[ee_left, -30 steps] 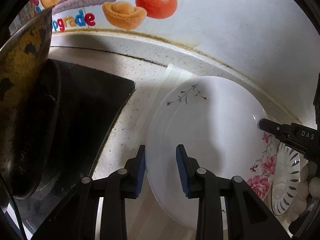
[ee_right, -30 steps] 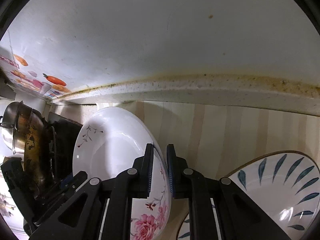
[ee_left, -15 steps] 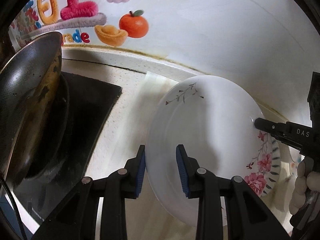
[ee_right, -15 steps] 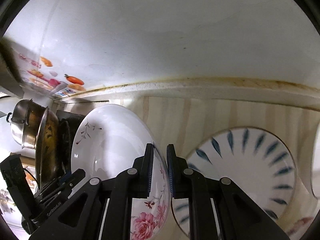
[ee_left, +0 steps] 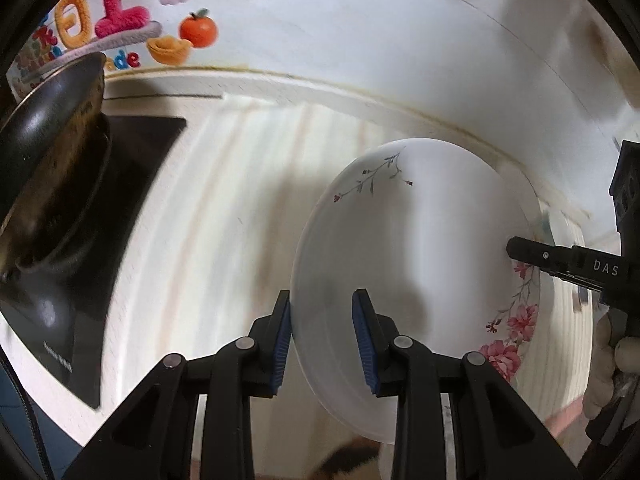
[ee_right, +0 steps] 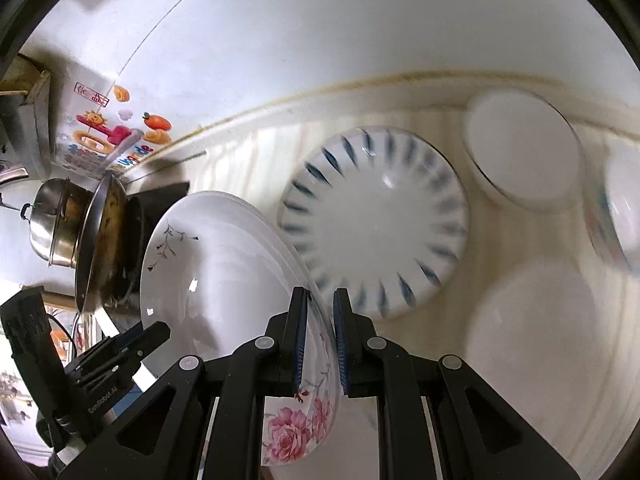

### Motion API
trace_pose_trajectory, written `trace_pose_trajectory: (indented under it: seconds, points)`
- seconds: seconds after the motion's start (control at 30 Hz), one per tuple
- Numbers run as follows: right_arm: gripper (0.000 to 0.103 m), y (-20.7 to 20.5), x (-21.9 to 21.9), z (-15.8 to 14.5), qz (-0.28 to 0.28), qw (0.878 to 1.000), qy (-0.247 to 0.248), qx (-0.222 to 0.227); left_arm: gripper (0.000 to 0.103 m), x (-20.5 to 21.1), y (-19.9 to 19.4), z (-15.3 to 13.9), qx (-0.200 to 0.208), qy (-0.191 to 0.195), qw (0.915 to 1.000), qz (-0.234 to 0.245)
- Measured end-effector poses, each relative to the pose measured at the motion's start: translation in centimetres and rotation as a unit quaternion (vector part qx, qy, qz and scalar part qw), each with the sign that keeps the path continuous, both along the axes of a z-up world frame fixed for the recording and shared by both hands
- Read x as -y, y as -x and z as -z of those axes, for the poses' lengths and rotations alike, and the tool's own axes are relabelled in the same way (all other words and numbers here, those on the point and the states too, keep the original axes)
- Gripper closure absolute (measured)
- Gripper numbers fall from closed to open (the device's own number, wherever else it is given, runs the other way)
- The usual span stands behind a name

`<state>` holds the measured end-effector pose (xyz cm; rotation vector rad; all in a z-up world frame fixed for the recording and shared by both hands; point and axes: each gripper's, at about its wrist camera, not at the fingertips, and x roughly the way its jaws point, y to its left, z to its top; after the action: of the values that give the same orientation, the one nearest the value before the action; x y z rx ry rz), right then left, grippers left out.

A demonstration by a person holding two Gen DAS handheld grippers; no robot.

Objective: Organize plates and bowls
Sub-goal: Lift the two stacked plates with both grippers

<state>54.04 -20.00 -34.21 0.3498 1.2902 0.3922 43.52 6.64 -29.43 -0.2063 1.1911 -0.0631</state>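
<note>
A white plate with pink flowers (ee_left: pixel 420 248) is held up in the air, tilted on edge. My left gripper (ee_left: pixel 322 344) has its jaws astride the plate's near rim, with a gap on the right pad. My right gripper (ee_right: pixel 320 344) is shut on the plate's flowered rim (ee_right: pixel 296 436) and shows as a black finger on the far rim in the left wrist view (ee_left: pixel 560 260). Below lie a blue-leaf plate (ee_right: pixel 376 220), a white bowl (ee_right: pixel 520 152), another white dish (ee_right: pixel 552 344) and a patterned bowl (ee_right: pixel 616 212).
A black cooktop (ee_left: pixel 100 208) with a dark wok (ee_left: pixel 44 152) stands to the left, a steel pot (ee_right: pixel 56 220) behind it. The striped counter mat (ee_left: pixel 224 200) runs to the white wall (ee_left: pixel 360 20), which carries cartoon stickers (ee_left: pixel 120 28).
Both grippers have lifted the flowered plate higher and carried it right. The counter is farther below, and the blue-leaf plate and white bowls have come into the right wrist view.
</note>
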Motion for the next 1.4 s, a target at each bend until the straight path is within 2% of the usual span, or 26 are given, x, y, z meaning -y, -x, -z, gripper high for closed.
trace_pose_trajectory:
  seconds: [0.17, 0.33, 0.53, 0.77, 1.4]
  points:
    - [0.088, 5.4, 3.8, 1.3, 0.023, 0.999, 0.003, -0.026, 0.076, 2.8, 3.1, 0.7, -0.017, 0.002, 0.9993, 0.033]
    - [0.088, 10.3, 6.6, 3.4, 0.046, 0.997, -0.003, -0.057, 0.076, 5.3, 5.1, 2.1, -0.034, -0.011, 0.9972, 0.065]
    - [0.088, 14.0, 8.2, 5.7, 0.054, 0.996, 0.006, -0.074, 0.076, 7.4, 6.4, 4.0, -0.048, -0.031, 0.9939, 0.095]
    - [0.088, 15.9, 9.2, 7.5, 0.075, 0.993, 0.005, -0.089, 0.076, 9.3, 6.9, 5.6, -0.060, -0.049, 0.9910, 0.110]
    - [0.088, 15.7, 9.9, 7.9, 0.076, 0.993, 0.022, -0.082, 0.076, 11.3, 7.4, 8.1, -0.087, -0.078, 0.9851, 0.126]
